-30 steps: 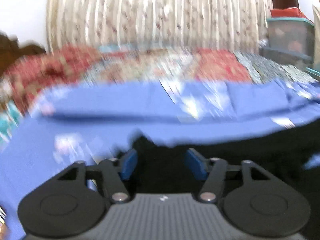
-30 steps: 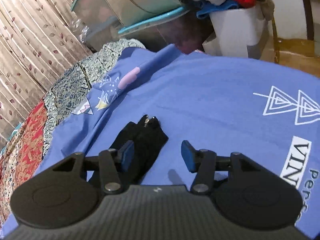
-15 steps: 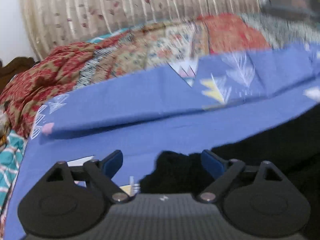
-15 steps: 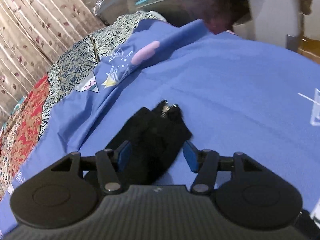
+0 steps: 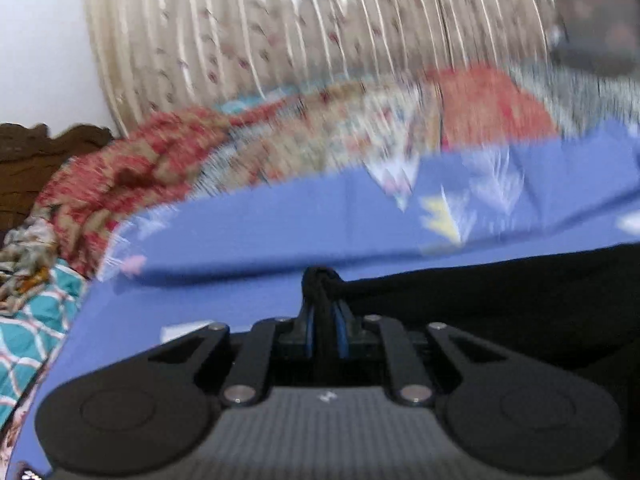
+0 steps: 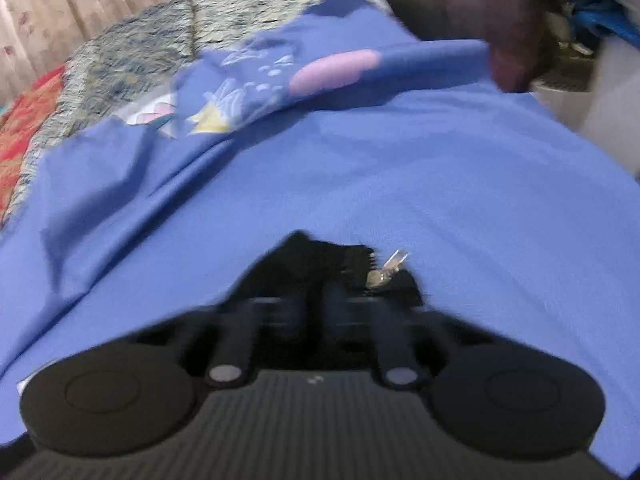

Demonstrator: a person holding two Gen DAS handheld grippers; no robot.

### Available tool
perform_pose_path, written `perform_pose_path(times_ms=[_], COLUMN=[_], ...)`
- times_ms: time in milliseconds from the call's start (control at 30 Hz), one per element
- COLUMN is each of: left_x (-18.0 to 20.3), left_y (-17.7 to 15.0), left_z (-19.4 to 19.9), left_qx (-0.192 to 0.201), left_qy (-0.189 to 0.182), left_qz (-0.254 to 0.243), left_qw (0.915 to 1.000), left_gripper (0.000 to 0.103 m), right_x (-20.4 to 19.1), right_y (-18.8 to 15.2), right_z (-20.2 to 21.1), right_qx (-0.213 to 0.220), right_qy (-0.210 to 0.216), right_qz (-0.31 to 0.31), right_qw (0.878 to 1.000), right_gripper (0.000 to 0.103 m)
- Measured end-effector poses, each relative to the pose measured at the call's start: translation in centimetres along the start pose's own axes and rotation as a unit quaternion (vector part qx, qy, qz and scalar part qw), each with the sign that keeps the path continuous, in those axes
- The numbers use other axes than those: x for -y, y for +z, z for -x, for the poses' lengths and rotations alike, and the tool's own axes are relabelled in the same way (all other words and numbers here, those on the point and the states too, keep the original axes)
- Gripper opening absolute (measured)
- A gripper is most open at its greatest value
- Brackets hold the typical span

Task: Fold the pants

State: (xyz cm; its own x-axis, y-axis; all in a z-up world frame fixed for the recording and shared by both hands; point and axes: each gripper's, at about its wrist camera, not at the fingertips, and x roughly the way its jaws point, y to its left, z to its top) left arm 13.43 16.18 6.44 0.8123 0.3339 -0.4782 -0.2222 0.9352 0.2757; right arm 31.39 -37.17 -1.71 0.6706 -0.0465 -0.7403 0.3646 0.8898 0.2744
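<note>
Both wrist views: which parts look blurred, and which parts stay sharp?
Left wrist view: the curtain and patterned bedspread are smeared by motion, while the left gripper, shut on the black pants, is fairly sharp. Right wrist view: the right gripper and the pants edge are soft; the blue sheet is only mildly blurred.

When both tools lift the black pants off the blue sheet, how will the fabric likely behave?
Probably floppy: the black pants bunch into a narrow wad inside the shut left tool. The span will likely sag. The metal clasp beside the right tool may dangle.
</note>
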Motion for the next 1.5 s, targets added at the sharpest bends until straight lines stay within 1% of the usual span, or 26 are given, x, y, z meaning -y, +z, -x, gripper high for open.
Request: perform_pose_path(times_ms=[33,133,200,300,400,533,600,667,733,800,867,900,967,1000,1033,1067,1100,1133,1200,1233,1267,1300,1333,1367,1433,1500], left_x=[-0.6,-2.4,-3.4,-4.7,-5.4,-5.1,-4.9,-4.7,-4.6,-4.7,-4.7,-4.9,-5.9,-7.0,-8.1,-9.5,-11.0,-12.2,-14.3,-15.1,-15.4,-15.8,-16.0,-15.9,-15.8,-15.3], left_y=[0.4,1.1,1.1,0.4,-1.3,-4.9,-6.9,-9.2,-11.9,-14.5,-16.6,-17.4,-18.2,-18.4,-18.5,-18.5,-18.5,-18.7,-19.0,-19.1,-19.2,-19.3,-19.4,-19.6,-20.2,-21.1], left_z=[0.9,3.9,6.0,9.1,12.9,17.8,19.8,21.2,21.7,21.6,21.7,21.9,22.4,22.7,22.9,22.6,22.3,22.0,21.3,20.6,20.0,19.3,18.6,17.8,16.0,14.3], left_qx=[0.011,0.035,0.044,0.056,0.071,0.077,0.068,0.049,0.013,-0.031,-0.065,-0.079,-0.087,-0.086,-0.09,-0.098,-0.106,-0.11,-0.116,-0.121,-0.125,-0.13,-0.134,-0.138,-0.154,-0.177], left_qy=[-0.001,-0.015,-0.023,-0.036,-0.058,-0.076,-0.084,-0.092,-0.092,-0.096,-0.103,-0.1,-0.092,-0.09,-0.089,-0.086,-0.085,-0.089,-0.116,-0.133,-0.145,-0.163,-0.184,-0.206,-0.248,-0.257], left_qz=[0.005,0.03,0.051,0.078,0.089,0.066,0.054,0.048,0.052,0.06,0.076,0.082,0.112,0.14,0.173,0.212,0.259,0.303,0.382,0.413,0.435,0.459,0.477,0.492,0.527,0.552], left_qw=[0.9999,0.9988,0.9974,0.9947,0.9918,0.992,0.9927,0.9934,0.9943,0.9932,0.9897,0.9884,0.9856,0.9822,0.9768,0.9685,0.9561,0.9424,0.9094,0.8927,0.8799,0.8634,0.8487,0.8343,0.7981,0.7733], left_gripper=[0.01,0.01,0.01,0.01,0.01,0.01,0.01,0.009,0.008,0.008,0.008,0.012,0.012,0.013,0.018,0.026,0.047,0.056,0.06,0.071,0.079,0.09,0.094,0.095,0.103,0.103], right_x=[0.3,1.2,2.2,5.4,9.4,14.9,18.4,20.9,23.2,25.3,27.4,28.3,29.2,29.3,28.8,28.2,27.4,26.8,25.3,24.7,24.2,23.6,23.1,22.8,22.7,22.6], right_y=[0.1,0.9,1.7,2.0,0.7,-3.7,-6.4,-8.7,-12.1,-14.7,-16.4,-17.0,-17.3,-17.2,-16.9,-16.5,-16.1,-16.0,-15.8,-16.0,-16.1,-16.5,-16.9,-17.3,-18.1,-19.0], right_z=[0.9,4.3,6.7,11.3,15.7,20.3,22.2,23.3,23.2,22.6,22.5,22.8,23.7,24.3,24.9,25.3,25.7,26.0,25.9,25.6,25.4,25.1,24.7,24.1,23.1,22.3], right_qx=[0.014,0.057,0.075,0.1,0.114,0.125,0.119,0.105,0.075,0.039,0.028,0.028,0.038,0.045,0.054,0.06,0.065,0.065,0.059,0.053,0.046,0.039,0.03,0.021,-0.001,-0.017], right_qy=[0.003,0.043,0.067,0.105,0.139,0.145,0.139,0.126,0.116,0.093,0.062,0.059,0.072,0.079,0.085,0.088,0.092,0.1,0.121,0.13,0.136,0.141,0.144,0.146,0.146,0.155], right_qz=[-0.02,-0.048,-0.066,-0.095,-0.13,-0.167,-0.187,-0.197,-0.205,-0.226,-0.265,-0.287,-0.317,-0.32,-0.313,-0.301,-0.285,-0.271,-0.249,-0.242,-0.239,-0.237,-0.24,-0.245,-0.256,-0.272], right_qw=[1.0,0.996,0.993,0.985,0.975,0.967,0.965,0.967,0.969,0.969,0.962,0.956,0.945,0.943,0.944,0.948,0.952,0.955,0.959,0.96,0.96,0.96,0.96,0.958,0.956,0.95], right_gripper=[0.007,0.007,0.007,0.006,0.006,0.006,0.006,0.006,0.006,0.011,0.011,0.012,0.018,0.021,0.029,0.036,0.038,0.039,0.041,0.041,0.044,0.045,0.047,0.047,0.047,0.047])
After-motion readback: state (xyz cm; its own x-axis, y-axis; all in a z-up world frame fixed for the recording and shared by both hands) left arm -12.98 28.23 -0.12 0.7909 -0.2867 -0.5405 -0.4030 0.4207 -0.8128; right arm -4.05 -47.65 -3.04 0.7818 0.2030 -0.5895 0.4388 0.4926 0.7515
